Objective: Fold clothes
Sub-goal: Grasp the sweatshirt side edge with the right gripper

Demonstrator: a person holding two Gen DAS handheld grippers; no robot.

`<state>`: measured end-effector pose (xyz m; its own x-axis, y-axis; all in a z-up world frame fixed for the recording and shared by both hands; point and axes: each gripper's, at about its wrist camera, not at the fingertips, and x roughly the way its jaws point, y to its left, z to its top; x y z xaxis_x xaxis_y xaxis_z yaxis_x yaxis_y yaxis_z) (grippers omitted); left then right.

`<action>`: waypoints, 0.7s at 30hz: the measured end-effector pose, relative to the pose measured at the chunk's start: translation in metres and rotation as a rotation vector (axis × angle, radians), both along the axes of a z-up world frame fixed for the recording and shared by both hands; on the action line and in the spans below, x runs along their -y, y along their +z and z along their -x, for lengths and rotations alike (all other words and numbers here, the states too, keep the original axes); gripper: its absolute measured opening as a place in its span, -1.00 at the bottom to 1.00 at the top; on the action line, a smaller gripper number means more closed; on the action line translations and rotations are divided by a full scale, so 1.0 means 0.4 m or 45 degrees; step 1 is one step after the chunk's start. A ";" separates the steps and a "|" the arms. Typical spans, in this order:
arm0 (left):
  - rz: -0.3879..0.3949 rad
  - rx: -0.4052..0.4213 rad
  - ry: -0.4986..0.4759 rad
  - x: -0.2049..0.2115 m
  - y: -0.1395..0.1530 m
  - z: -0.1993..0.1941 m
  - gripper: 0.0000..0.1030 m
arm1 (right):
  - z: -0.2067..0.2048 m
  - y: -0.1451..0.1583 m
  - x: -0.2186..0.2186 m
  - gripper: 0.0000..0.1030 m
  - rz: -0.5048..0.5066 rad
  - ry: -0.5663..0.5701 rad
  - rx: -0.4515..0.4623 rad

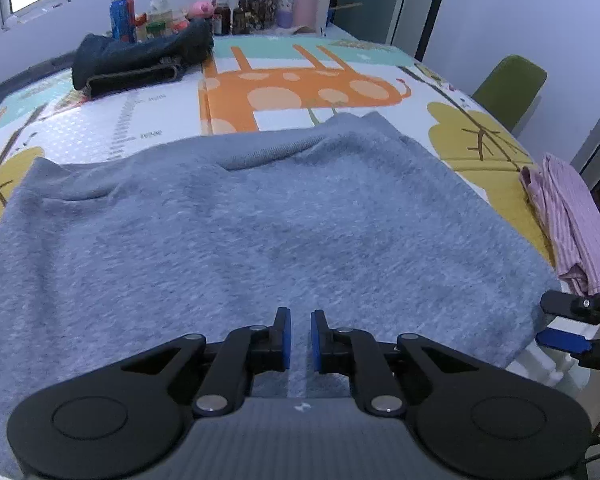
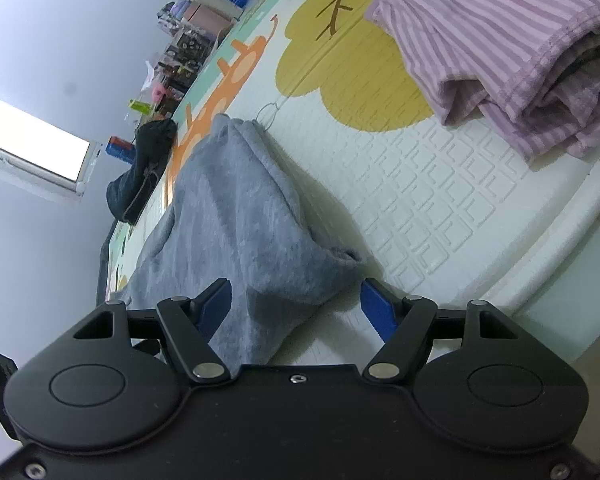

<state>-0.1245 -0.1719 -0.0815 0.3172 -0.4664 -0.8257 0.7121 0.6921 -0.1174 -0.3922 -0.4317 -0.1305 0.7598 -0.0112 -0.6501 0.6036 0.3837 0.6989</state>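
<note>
I can read no text from here. The ruler-like markings on the play mat (image 1: 140, 120), left of its orange giraffe (image 1: 292, 88), carry small print too blurred to make out.

Grey garment (image 1: 236, 240), pink-striped cloth (image 2: 500, 40), dark denim bundle (image 1: 140, 56) (mat (image 1: 300, 84) printed orange, yellow, white).

Counts of things seen on and around the play mat (image 1: 340, 80)

Three garments are counted on the mat: one grey sweater (image 1: 240, 232) at its near middle, one dark denim piece (image 1: 140, 56) at its far left corner, one pink striped piece (image 1: 572, 216) at its right edge. Two grippers are counted at the mat's near side, a left gripper (image 1: 300, 336) and a right gripper (image 2: 296, 304). One green chair (image 1: 508, 88) is counted beyond the mat's right edge.
</note>
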 end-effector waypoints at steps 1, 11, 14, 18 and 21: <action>-0.005 -0.013 0.003 0.003 -0.006 -0.004 -0.77 | -0.003 -0.002 0.001 0.38 -0.003 -0.009 0.004; -0.086 -0.072 -0.006 0.015 -0.050 -0.018 -0.77 | -0.037 -0.020 0.012 0.54 -0.046 -0.090 0.040; -0.091 -0.084 -0.013 0.015 -0.050 -0.023 -0.76 | -0.047 -0.025 0.018 0.56 -0.063 -0.114 0.047; -0.085 -0.097 -0.013 0.011 -0.052 -0.027 -0.75 | -0.054 -0.028 0.028 0.55 -0.085 -0.154 0.055; -0.082 -0.096 -0.020 0.012 -0.051 -0.026 -0.75 | -0.056 -0.033 0.035 0.50 -0.094 -0.179 0.065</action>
